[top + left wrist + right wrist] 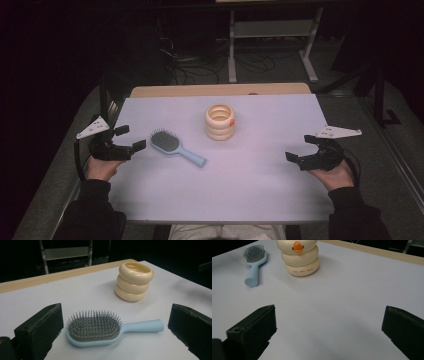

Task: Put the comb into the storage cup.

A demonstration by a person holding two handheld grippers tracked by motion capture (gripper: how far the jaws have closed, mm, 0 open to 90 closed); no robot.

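A matt blue plastic hairbrush (100, 332) and glossy cream plastic ringed cup (133, 281) lie on smooth matt tabletop (260, 170).

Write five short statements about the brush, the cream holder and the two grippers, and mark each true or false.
1. The blue hairbrush lies bristles up on the table. True.
2. The cream ringed holder lies tipped on its side. False: it stands upright, open end up.
3. The left gripper is clamped on the brush handle. False: its jaws are apart, short of the brush.
4. The right gripper is open and holds nothing. True.
5. The brush is standing inside the holder. False: it lies on the table beside it, apart.
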